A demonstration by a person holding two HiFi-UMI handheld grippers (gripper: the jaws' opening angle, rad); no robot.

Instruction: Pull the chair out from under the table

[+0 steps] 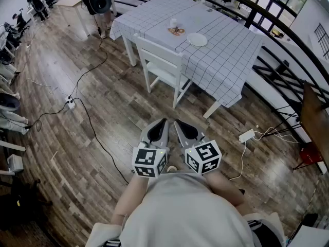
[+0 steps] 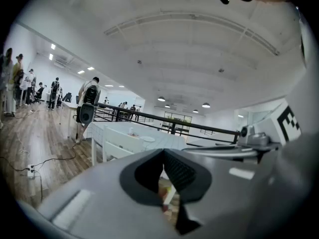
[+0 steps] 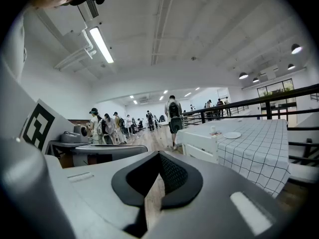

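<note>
A white wooden chair stands pushed in at the near side of a table covered with a white grid-patterned cloth. It also shows as the chair in the left gripper view and the chair in the right gripper view. My left gripper and right gripper hang side by side close to my body, well short of the chair. Both are shut with nothing between the jaws. They point roughly level toward the table.
A white plate and a small cup sit on the table. Black cables and a power strip lie on the wood floor at left; another power strip lies at right. A black railing runs behind the table. A person stands beyond it.
</note>
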